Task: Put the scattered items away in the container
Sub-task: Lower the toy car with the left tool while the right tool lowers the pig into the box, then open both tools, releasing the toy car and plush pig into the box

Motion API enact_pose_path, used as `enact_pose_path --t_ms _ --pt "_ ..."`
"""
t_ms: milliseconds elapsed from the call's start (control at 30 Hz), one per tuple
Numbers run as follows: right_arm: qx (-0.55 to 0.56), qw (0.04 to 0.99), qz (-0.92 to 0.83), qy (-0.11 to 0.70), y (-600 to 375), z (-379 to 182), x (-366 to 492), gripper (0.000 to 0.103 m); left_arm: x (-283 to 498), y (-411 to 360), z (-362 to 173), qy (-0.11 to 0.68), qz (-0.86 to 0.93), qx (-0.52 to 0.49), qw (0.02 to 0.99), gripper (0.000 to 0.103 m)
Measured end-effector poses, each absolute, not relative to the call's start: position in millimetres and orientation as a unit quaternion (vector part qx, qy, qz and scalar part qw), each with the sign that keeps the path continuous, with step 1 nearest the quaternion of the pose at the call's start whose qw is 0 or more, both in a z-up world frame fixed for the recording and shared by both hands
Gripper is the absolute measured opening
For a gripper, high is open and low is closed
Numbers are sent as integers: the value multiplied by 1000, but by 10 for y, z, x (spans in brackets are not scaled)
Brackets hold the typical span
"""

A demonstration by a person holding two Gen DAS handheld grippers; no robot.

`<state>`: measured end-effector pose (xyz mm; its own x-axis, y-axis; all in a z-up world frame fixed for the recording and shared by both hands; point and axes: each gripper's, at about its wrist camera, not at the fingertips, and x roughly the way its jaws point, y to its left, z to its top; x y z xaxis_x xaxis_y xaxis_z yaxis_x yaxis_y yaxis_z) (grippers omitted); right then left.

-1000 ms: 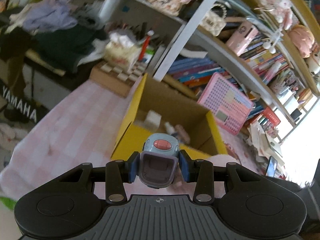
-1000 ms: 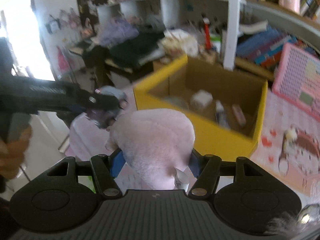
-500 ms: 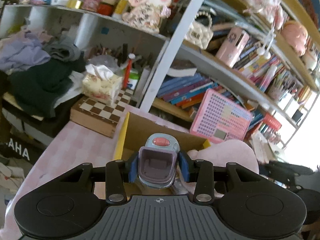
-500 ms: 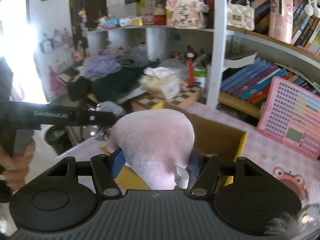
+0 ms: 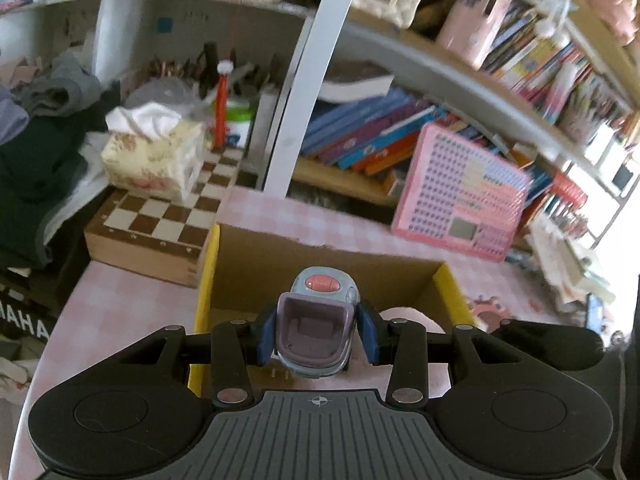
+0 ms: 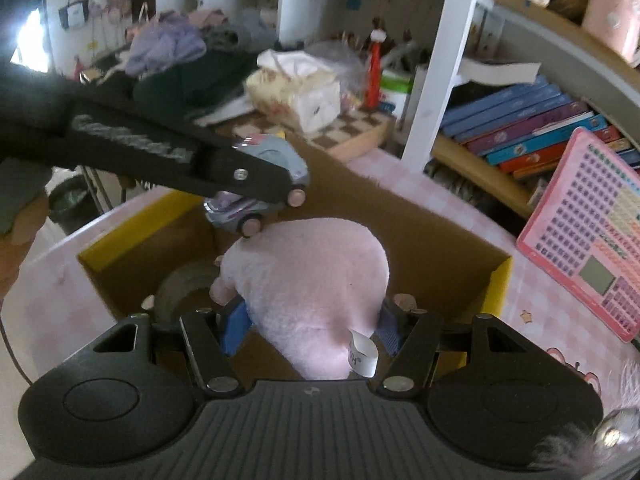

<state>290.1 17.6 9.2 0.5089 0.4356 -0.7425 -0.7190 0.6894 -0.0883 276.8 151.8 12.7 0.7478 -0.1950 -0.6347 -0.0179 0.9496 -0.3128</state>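
My left gripper (image 5: 316,334) is shut on a small blue-grey toy car (image 5: 316,320) with a red roof button, held over the yellow-edged cardboard box (image 5: 206,280). In the right wrist view the same car (image 6: 260,184) hangs over the box's far left corner, clamped in the left gripper (image 6: 272,192). My right gripper (image 6: 310,324) is shut on a pink plush toy (image 6: 308,280) with a white tag, held above the open box (image 6: 496,280). The plush also shows as a pink edge (image 5: 404,314) beyond the left gripper's fingers.
A round grey item (image 6: 180,288) lies inside the box. Behind the box stand a chessboard case (image 5: 160,224), a tissue box (image 5: 152,160), a white shelf post (image 5: 304,92) and books. A pink toy tablet (image 5: 464,200) leans at the right. A person's hand (image 6: 16,248) holds the left tool.
Both grippers have travelled forward with their loads, from in front of the box to over its opening. The left gripper has rolled level. Neither grip has changed.
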Motion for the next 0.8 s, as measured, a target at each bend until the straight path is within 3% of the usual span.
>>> enact_pose_path --t_ms 167,500,600,667,800 --pt "-193 835 340 387 196 -40 3085 62 2974 1502 -48 377 -28 -143 915 34" --pt "-180 825 346 408 195 -162 3223 68 3188 1371 -198 392 -11 -107 914 35" --pt "-174 828 346 406 171 -144 3231 77 3210 1328 -194 396 -9 -96 913 42" --pt "-172 831 346 401 154 -109 3224 81 3207 1301 -177 397 -9 -91 913 61" --pt "-170 840 339 389 123 -30 3195 85 3154 1292 -113 391 -3 -90 916 73"
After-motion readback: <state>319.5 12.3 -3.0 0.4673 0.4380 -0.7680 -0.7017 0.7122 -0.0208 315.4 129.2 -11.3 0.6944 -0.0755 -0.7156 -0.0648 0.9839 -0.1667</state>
